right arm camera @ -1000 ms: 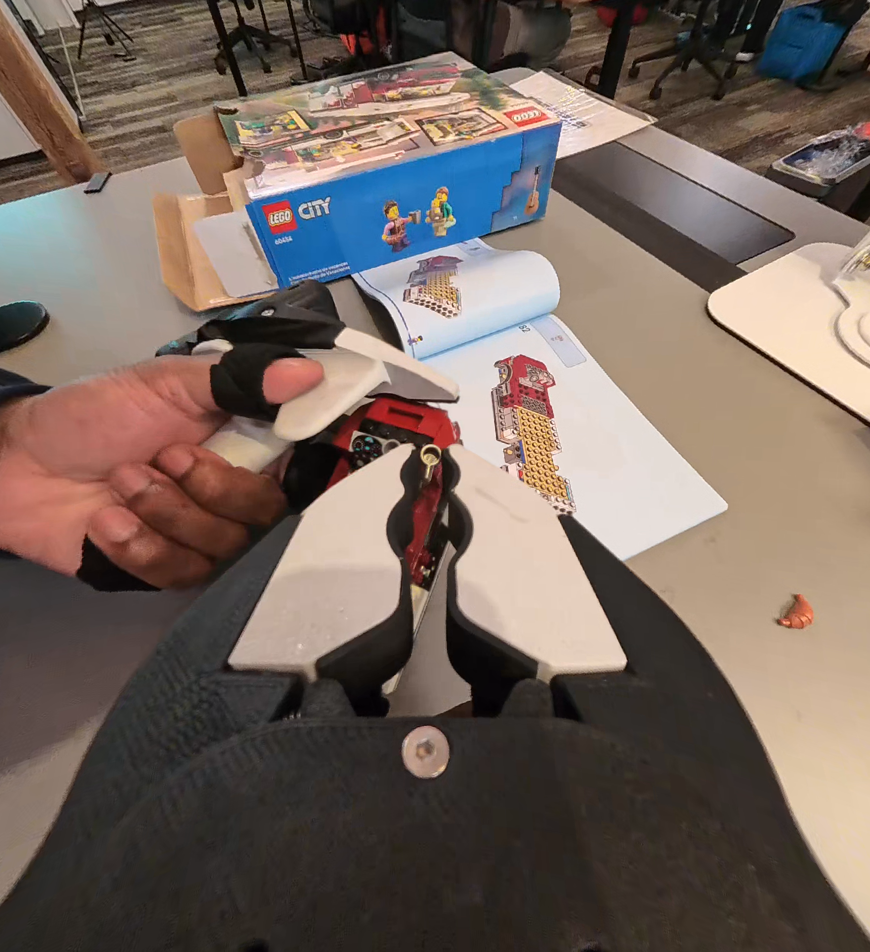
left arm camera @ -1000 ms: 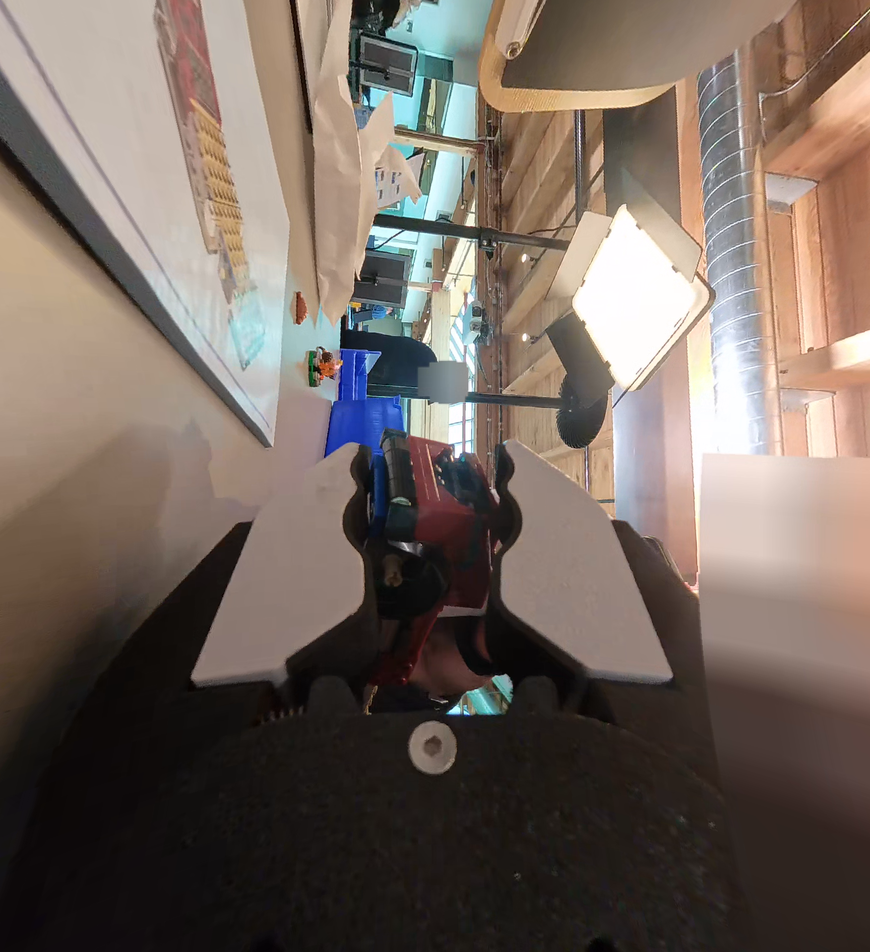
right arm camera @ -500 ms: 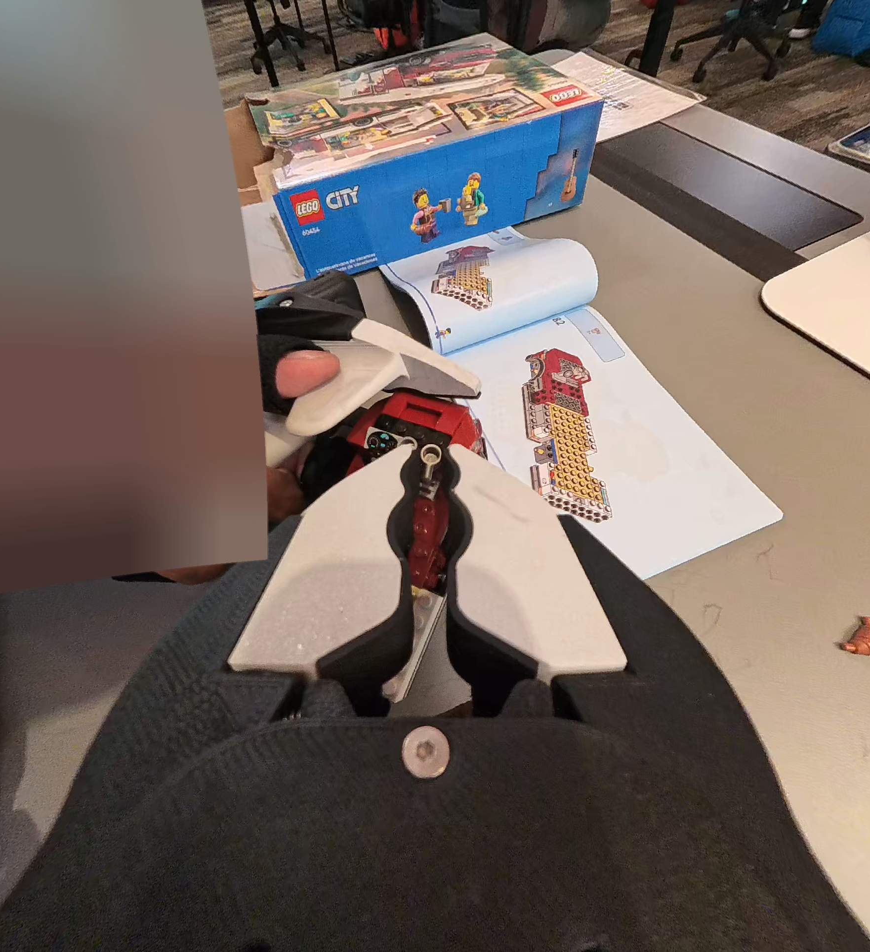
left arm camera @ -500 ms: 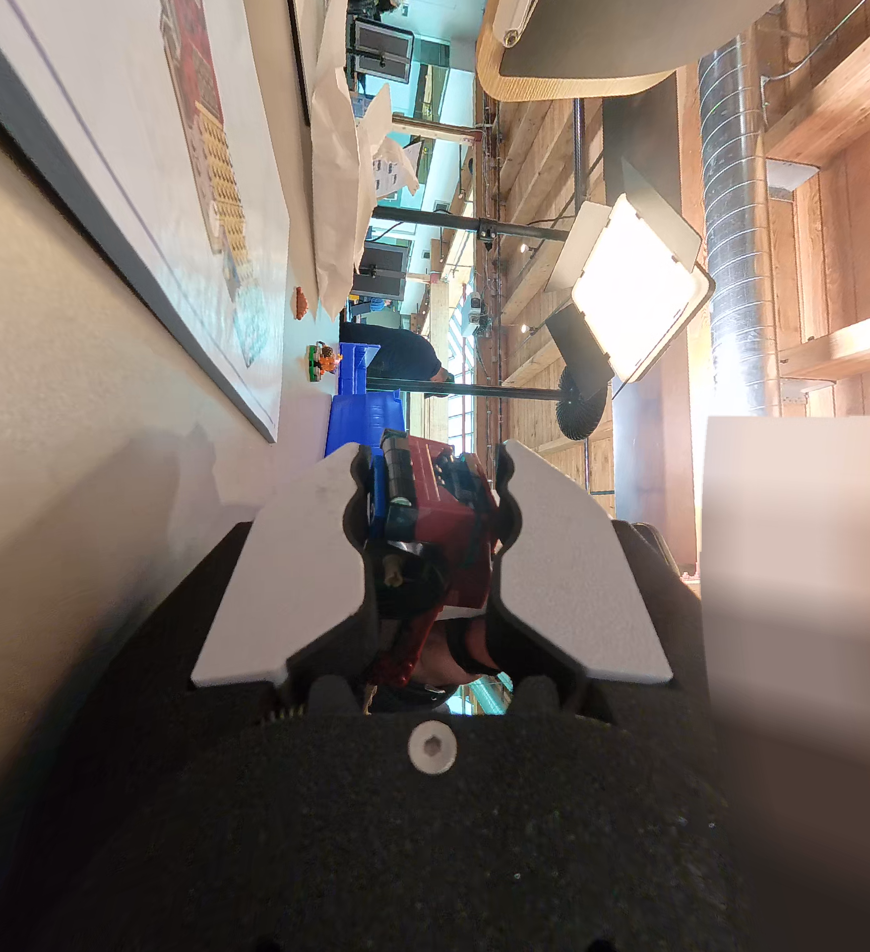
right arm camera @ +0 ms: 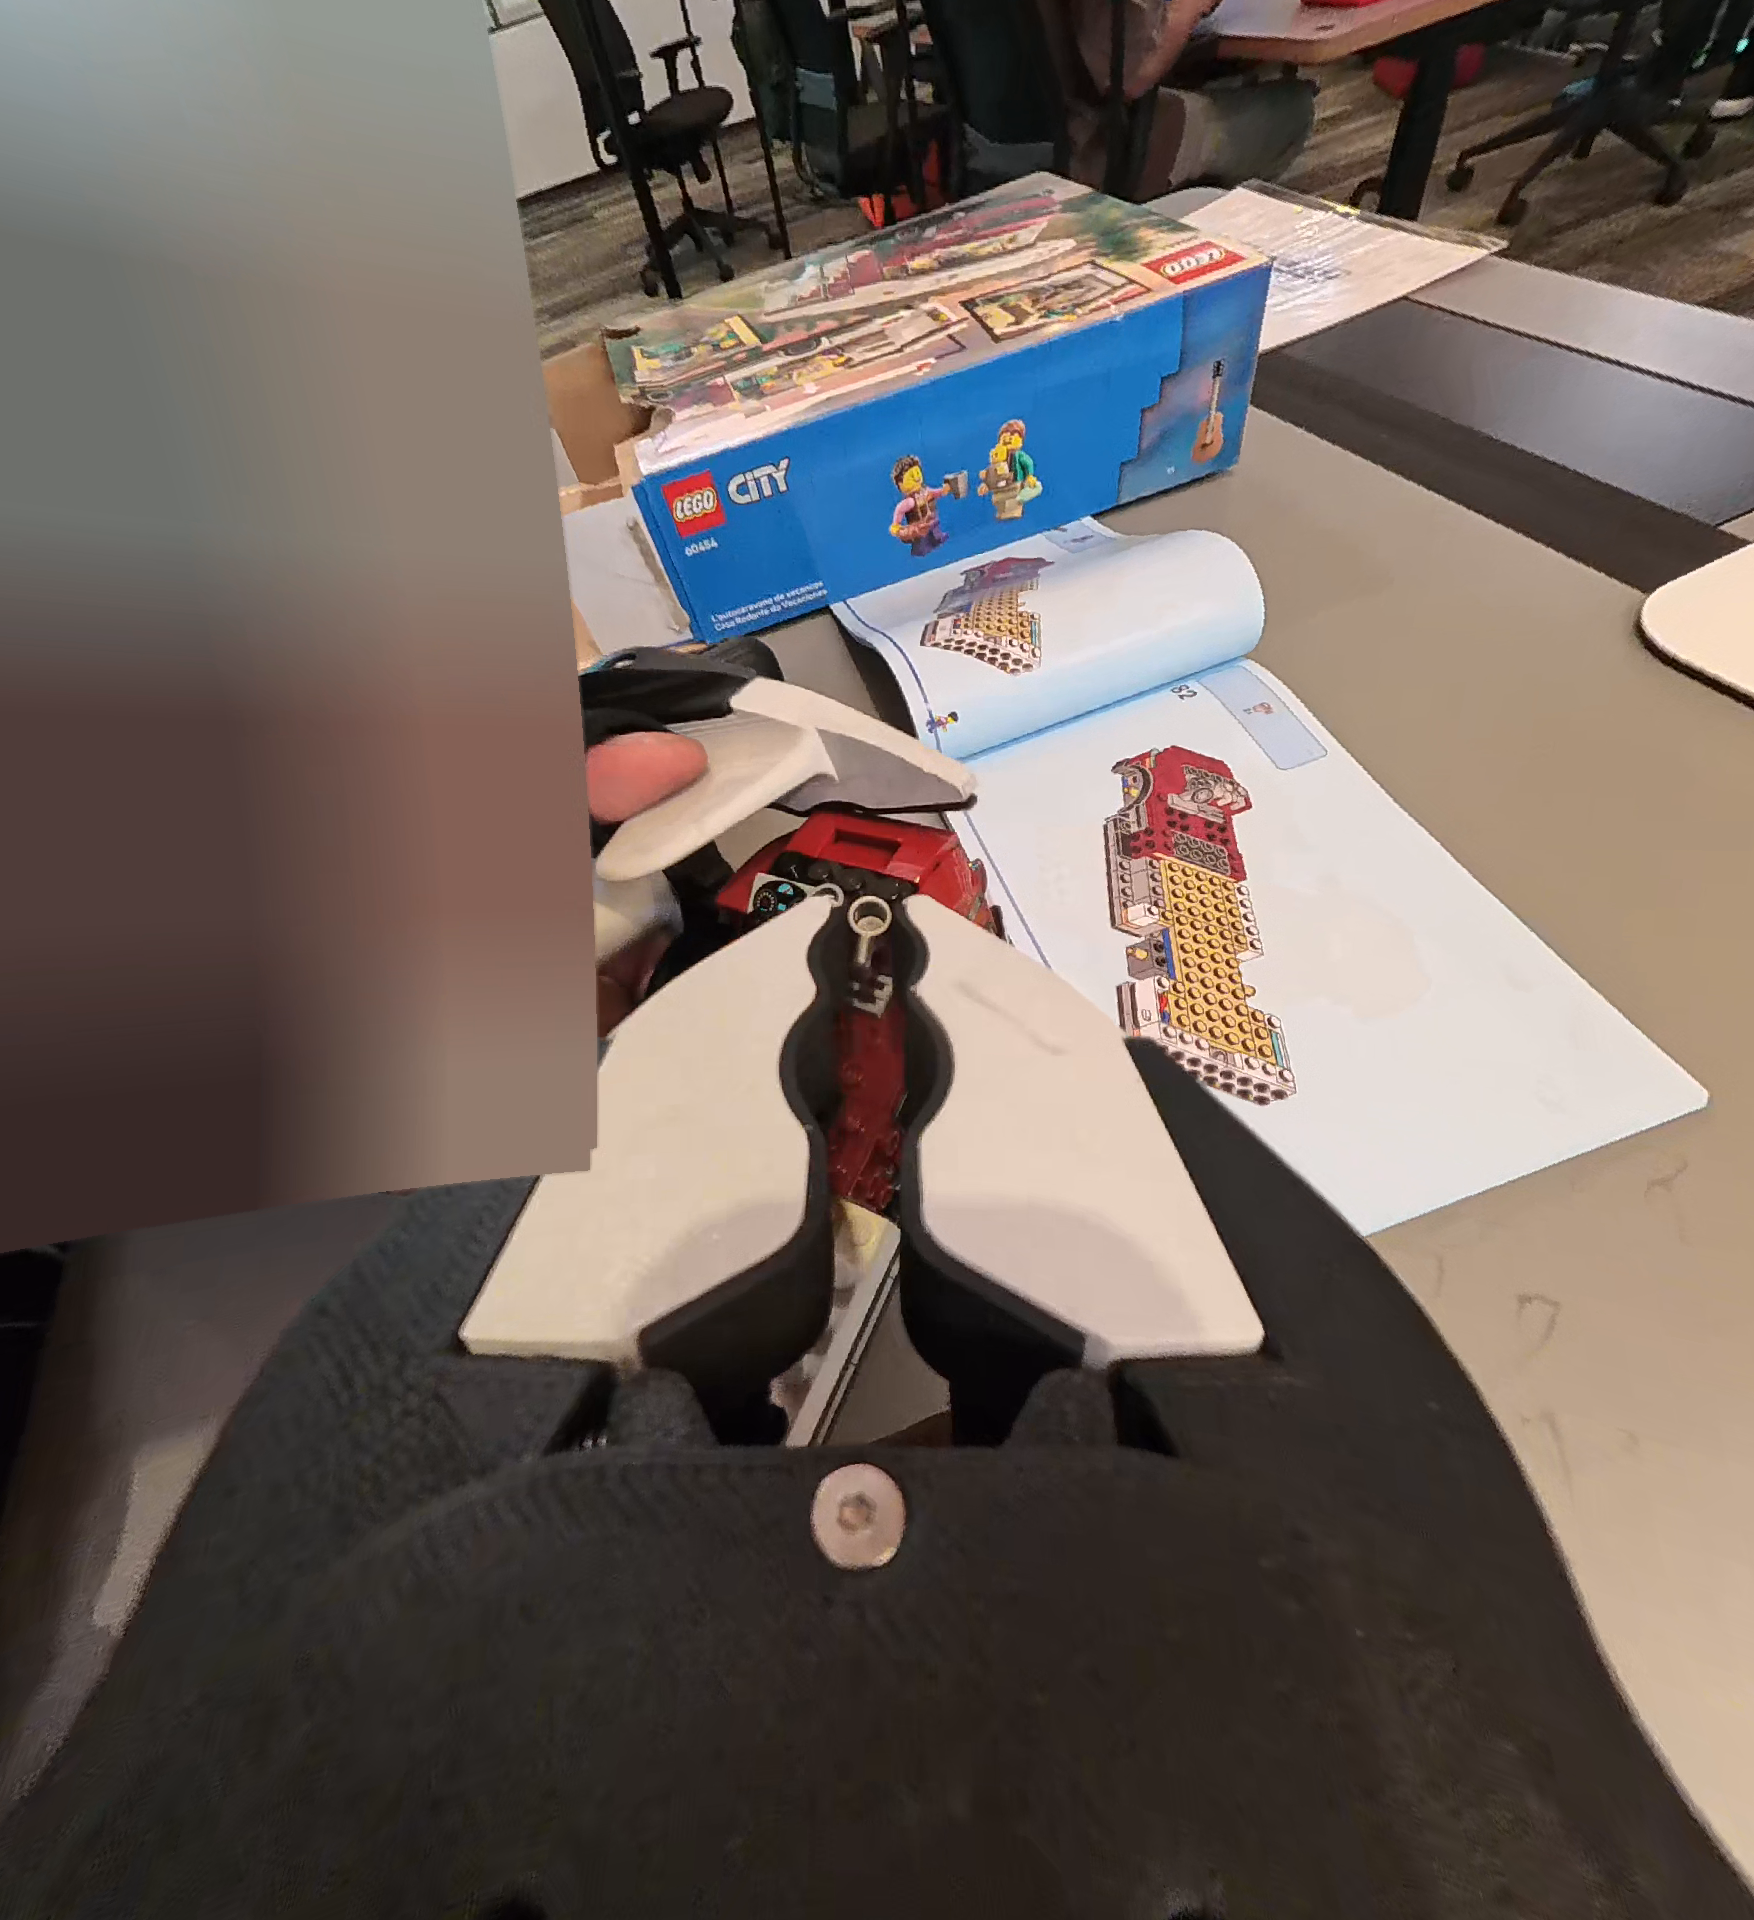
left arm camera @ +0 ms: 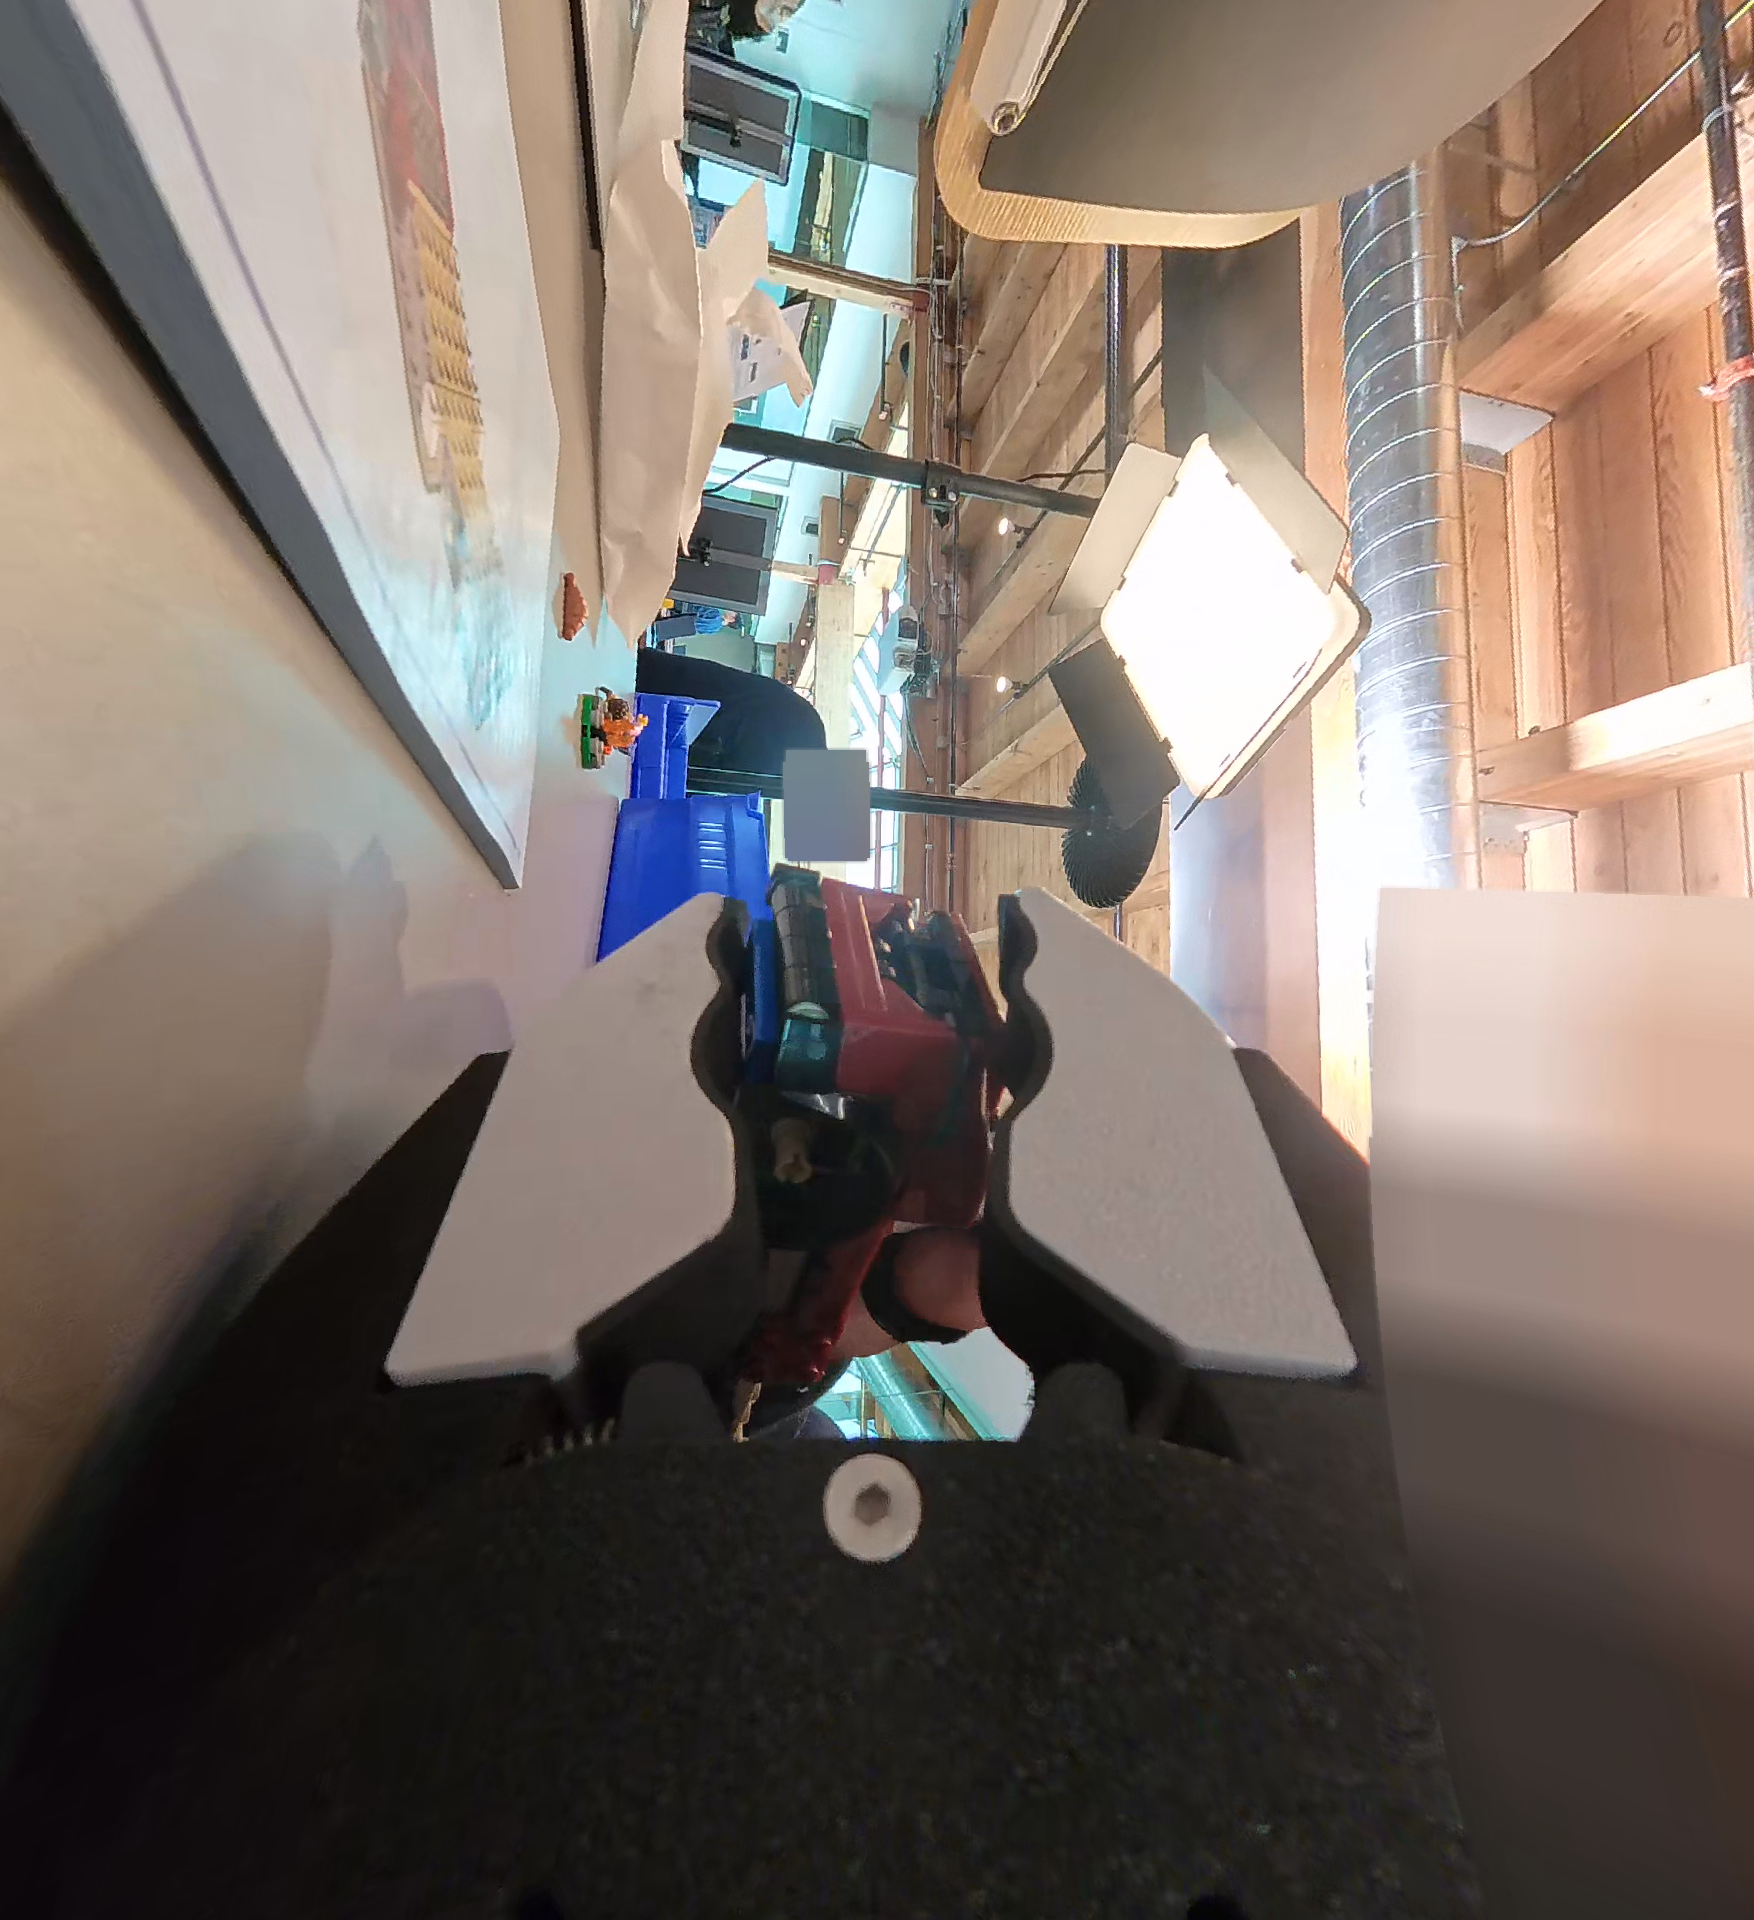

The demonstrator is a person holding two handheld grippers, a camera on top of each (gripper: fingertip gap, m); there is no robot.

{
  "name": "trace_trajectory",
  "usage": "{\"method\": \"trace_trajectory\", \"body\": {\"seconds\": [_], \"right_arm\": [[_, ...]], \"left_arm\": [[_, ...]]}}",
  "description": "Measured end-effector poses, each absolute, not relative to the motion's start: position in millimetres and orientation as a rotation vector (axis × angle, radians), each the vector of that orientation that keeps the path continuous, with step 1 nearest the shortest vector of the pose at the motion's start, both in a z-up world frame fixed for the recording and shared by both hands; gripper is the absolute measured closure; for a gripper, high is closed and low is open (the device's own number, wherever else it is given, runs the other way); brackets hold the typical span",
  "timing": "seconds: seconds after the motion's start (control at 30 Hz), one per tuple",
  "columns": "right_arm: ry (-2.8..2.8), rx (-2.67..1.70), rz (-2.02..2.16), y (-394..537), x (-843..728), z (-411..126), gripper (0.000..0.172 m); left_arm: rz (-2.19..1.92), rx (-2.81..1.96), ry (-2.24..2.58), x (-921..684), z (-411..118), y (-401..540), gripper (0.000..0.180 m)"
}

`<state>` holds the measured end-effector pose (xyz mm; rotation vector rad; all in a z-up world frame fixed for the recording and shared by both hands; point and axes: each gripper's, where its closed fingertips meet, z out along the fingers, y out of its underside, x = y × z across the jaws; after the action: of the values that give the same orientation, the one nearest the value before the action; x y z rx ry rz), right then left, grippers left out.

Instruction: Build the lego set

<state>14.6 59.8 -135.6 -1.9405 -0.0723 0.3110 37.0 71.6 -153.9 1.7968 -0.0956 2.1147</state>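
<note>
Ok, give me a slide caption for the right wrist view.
Right hand-held gripper pinches a small grey pin at a red brick vehicle, beside the open instruction booklet.

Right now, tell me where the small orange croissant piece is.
In the left wrist view, the croissant piece lies on the grey table past the open instruction booklet, beside crumpled white paper. The right wrist view does not show it.

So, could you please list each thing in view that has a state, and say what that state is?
Left gripper: turned on its side, clamped on the red brick model.
Right gripper: nearly shut, pinching a small pale round-headed piece at the model.
Instruction booklet: lying open, far pages curled over.
Blue set box: lying flat, closed, lid dented.
Studio lamp: lit.
</note>
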Motion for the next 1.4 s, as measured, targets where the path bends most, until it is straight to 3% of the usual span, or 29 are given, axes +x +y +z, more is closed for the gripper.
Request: {"method": "trace_trajectory", "body": {"seconds": [1.4], "right_arm": [[-0.179, -1.863, 0.475, 57.6, 15.1, -129.8, 0.157]], "left_arm": [[2.099, 1.707, -0.03, 37.8, -150.5, 65.9, 0.134]]}}
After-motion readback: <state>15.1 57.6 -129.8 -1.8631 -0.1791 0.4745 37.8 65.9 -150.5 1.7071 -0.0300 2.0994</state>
